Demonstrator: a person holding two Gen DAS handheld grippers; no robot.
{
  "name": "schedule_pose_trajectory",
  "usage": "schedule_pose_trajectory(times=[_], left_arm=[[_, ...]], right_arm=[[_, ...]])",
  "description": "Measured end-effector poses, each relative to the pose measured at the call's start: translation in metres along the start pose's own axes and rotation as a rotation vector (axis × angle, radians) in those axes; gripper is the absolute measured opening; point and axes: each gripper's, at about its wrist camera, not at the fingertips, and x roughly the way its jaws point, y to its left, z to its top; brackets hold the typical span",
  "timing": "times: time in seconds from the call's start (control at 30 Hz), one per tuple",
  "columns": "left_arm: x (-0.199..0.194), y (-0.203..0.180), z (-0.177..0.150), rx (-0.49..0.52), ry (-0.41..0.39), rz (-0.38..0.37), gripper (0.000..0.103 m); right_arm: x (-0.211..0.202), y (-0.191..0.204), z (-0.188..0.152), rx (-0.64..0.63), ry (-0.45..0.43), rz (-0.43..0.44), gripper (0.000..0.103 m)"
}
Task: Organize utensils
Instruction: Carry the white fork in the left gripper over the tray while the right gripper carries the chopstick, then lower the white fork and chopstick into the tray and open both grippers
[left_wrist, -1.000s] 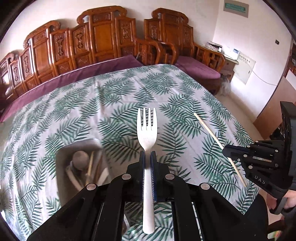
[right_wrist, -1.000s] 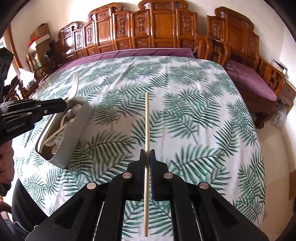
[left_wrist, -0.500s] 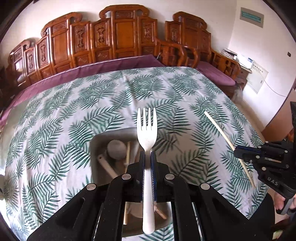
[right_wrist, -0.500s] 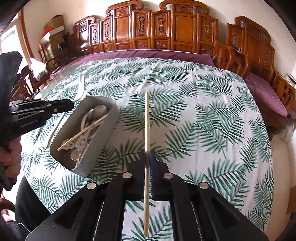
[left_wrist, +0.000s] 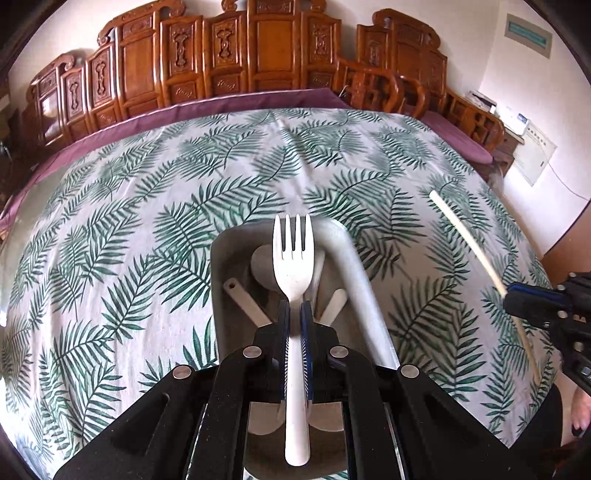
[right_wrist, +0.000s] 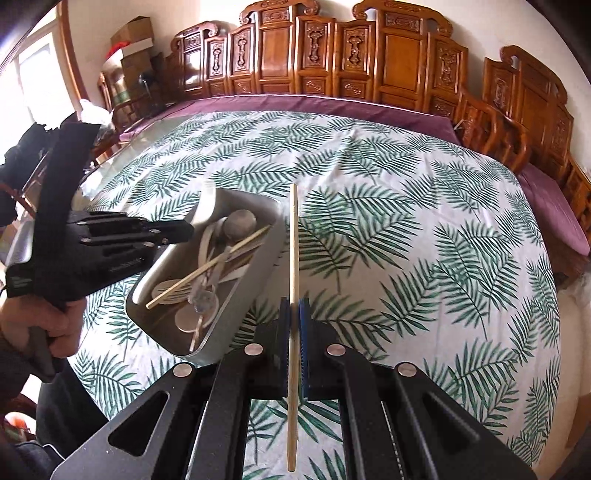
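Your left hand-held gripper is closed tight on the neck of the white plastic fork, tines pointing away from you, and it hangs directly over the grey rectangular metal tray. To set the fork down well, I'd lower it until the handle is close above the utensils already inside, keep it lined up with the tray's long side, and only then ease the jaws apart so it drops flat rather than bouncing off the rim.

Your right hand-held gripper is pinched shut on one pale wooden chopstick, held in the air just beside the tray's near wall; hold it clear until the fork is in.

Counting: one fork and one chopstick in the grippers. In the tray, one more chopstick lies diagonally across a tangle of pale spoons; I can't give a sure number for those, several at least. One tray sits on the desk, which is covered in a palm-leaf cloth, with carved wooden chairs beyond
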Motion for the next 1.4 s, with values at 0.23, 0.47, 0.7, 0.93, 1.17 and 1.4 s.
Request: schedule_pose_trajectory(times=[0.23, 0.47, 0.7, 0.93, 1.17, 1.4], left_arm=[[0.013, 0.011, -0.003, -0.014, 0.026, 0.016, 0.006], [0.000, 0.024, -0.003, -0.028, -0.001, 0.030, 0.008], [-0.024, 0.044, -0.009, -0.048, -0.042, 0.055, 0.016], [-0.044, 0.066, -0.017, -0.071, -0.074, 0.073, 0.035], [-0.055, 0.086, -0.027, -0.097, -0.092, 0.086, 0.052], [-0.055, 0.101, -0.035, -0.122, -0.084, 0.098, 0.053]], right_arm=[[0.008, 0.015, 0.007, -0.029, 0.014, 0.010, 0.006], [0.023, 0.028, 0.011, -0.035, 0.031, 0.032, 0.006], [0.043, 0.045, 0.018, -0.021, 0.049, 0.070, 0.006], [0.064, 0.066, 0.028, 0.007, 0.069, 0.114, 0.006], [0.091, 0.077, 0.035, 0.066, 0.109, 0.154, 0.006], [0.108, 0.086, 0.041, 0.077, 0.122, 0.138, 0.006]])
